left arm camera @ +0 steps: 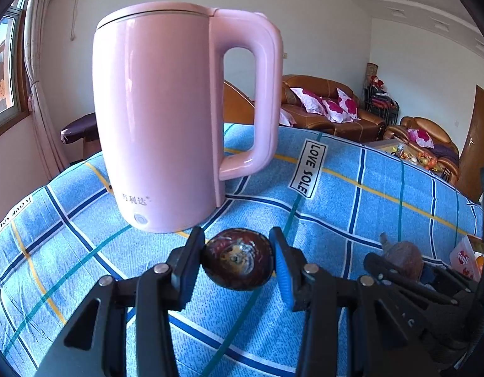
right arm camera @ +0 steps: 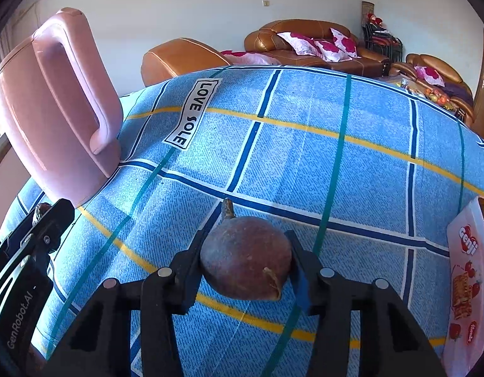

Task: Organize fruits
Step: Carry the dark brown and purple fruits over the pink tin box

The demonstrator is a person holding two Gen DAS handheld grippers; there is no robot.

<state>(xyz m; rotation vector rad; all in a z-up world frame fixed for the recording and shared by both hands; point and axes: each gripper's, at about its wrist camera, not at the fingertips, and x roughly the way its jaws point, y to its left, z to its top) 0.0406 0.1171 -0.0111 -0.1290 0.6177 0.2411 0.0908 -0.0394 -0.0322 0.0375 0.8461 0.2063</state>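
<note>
My left gripper point(left arm camera: 237, 253) is shut on a dark purple round fruit point(left arm camera: 238, 260) and holds it over the blue checked tablecloth point(left arm camera: 367, 194), just in front of a pink kettle point(left arm camera: 160, 116). My right gripper point(right arm camera: 246, 251) is shut on a reddish-brown round fruit with a stem point(right arm camera: 246, 257), also above the cloth. The right gripper and its fruit point(left arm camera: 403, 259) show at the right of the left wrist view. The left gripper's body point(right arm camera: 37, 245) shows at the left edge of the right wrist view.
The pink kettle point(right arm camera: 53, 103) stands at the left of the table. A white snack box marked "Genji" point(right arm camera: 468, 282) lies at the right edge. Brown sofas with pink cushions point(right arm camera: 320, 47) stand beyond the table's far edge.
</note>
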